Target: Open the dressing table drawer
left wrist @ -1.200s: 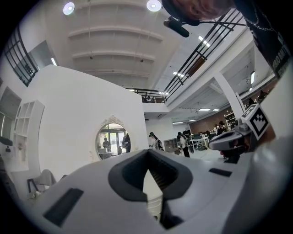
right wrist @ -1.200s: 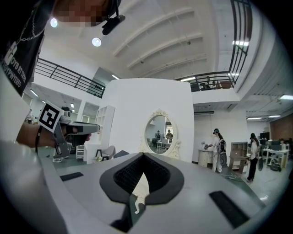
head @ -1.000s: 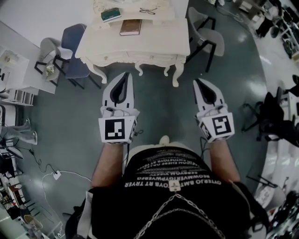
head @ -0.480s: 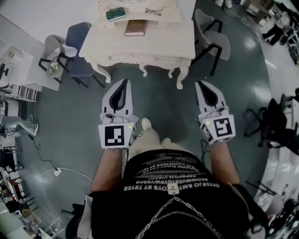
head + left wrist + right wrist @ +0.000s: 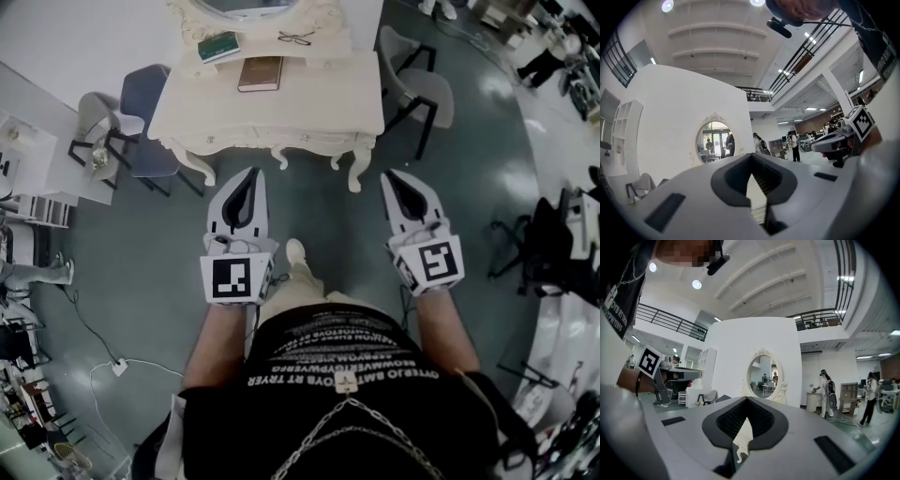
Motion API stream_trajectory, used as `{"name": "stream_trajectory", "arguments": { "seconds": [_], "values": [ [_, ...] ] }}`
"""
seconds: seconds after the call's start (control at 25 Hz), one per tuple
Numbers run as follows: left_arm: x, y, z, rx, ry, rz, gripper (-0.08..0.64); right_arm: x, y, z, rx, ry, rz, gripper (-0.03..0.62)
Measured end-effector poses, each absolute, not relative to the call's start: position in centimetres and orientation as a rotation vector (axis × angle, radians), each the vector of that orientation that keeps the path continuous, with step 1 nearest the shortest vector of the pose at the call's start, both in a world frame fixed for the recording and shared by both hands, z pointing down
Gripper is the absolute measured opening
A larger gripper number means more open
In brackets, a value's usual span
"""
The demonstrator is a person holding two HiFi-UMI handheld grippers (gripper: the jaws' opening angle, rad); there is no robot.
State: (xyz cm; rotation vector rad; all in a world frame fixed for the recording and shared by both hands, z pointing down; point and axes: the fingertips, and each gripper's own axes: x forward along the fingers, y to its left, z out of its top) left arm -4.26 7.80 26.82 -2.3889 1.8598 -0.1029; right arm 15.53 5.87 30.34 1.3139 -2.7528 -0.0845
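The cream dressing table [image 5: 309, 98] stands at the top of the head view, its drawer front [image 5: 272, 140] facing me under the tabletop. My left gripper [image 5: 252, 173] and right gripper [image 5: 386, 175] are held level side by side, short of the table's legs and touching nothing. Both are shut and empty. In the left gripper view the jaws of the left gripper [image 5: 750, 156] meet in front of the oval mirror [image 5: 715, 141]. The right gripper view has the right gripper [image 5: 746, 400] shut below the mirror [image 5: 764, 376], with a table leg [image 5: 739, 454] seen through the gap.
A brown book [image 5: 260, 73], a green book [image 5: 218, 45] and glasses [image 5: 295, 38] lie on the tabletop. A blue chair [image 5: 142, 108] and a grey chair [image 5: 94, 120] stand to its left, another grey chair [image 5: 419, 86] to its right. My shoe [image 5: 295, 252] is between the grippers.
The person has stepped toward the table, and a shoe now shows between the grippers. Both grippers have moved forward with the step and stay shut.
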Motion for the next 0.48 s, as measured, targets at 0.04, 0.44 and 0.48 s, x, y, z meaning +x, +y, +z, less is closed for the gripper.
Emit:
{"name": "stream_trajectory", "arguments": {
  "seconds": [0.04, 0.44, 0.48],
  "values": [
    [-4.4, 7.0, 26.8, -2.394, 1.856, -0.098, 0.003, 15.4, 5.3, 30.3, 1.318, -2.752, -0.078, 0.002],
    [-5.5, 0.0, 26.4, -2.424, 1.81, -0.093, 0.003, 13.9, -1.0, 30.0, 1.341, -2.728, -0.078, 0.002],
    [-5.7, -0.6, 26.3, -2.428, 1.809, -0.093, 0.003, 13.7, -1.5, 30.0, 1.34, -2.726, -0.076, 0.002]
  ]
}}
